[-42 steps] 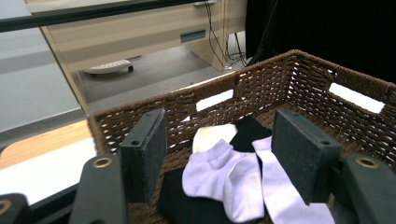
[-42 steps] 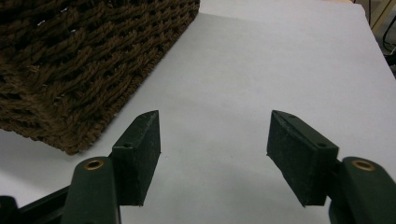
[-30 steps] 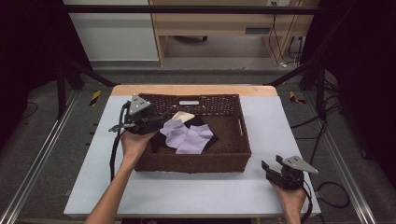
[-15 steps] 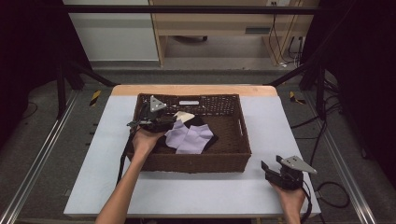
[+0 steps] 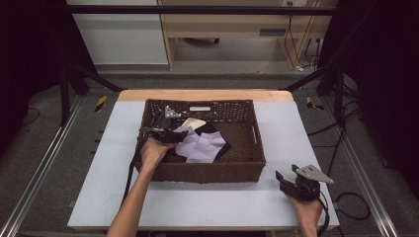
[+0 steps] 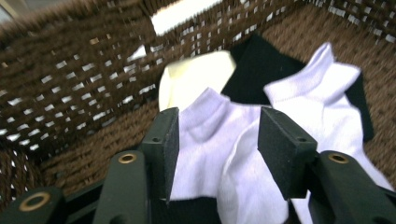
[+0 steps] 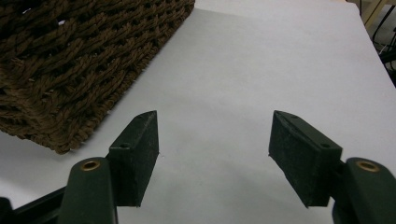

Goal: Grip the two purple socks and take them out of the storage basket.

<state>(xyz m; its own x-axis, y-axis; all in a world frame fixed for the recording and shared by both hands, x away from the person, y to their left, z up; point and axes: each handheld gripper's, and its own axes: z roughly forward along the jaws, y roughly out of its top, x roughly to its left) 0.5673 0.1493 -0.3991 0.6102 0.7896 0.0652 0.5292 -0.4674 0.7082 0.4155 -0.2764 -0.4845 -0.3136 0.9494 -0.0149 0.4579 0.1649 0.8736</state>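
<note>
— Where do things stand?
— I see the desk (image 5: 99, 197), the wicker basket (image 5: 247, 170) on it, 2 lavender socks (image 5: 201, 147) inside.
— And my claws?
— Left claw (image 6: 218, 149) has been closing, astride 1 sock, not pinching. Right claw (image 7: 214, 154) is spread over bare desk.

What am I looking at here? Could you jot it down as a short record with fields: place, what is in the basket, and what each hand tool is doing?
Place: white table with a brown wicker basket on it
In basket: two white socks, a black cloth under them, a cream piece near the back wall
Left tool: down inside the basket, jaws have just been closing, the near white sock between them, not yet pinched
Right tool: resting over bare table to the right of the basket, jaws open, nothing between them
</note>
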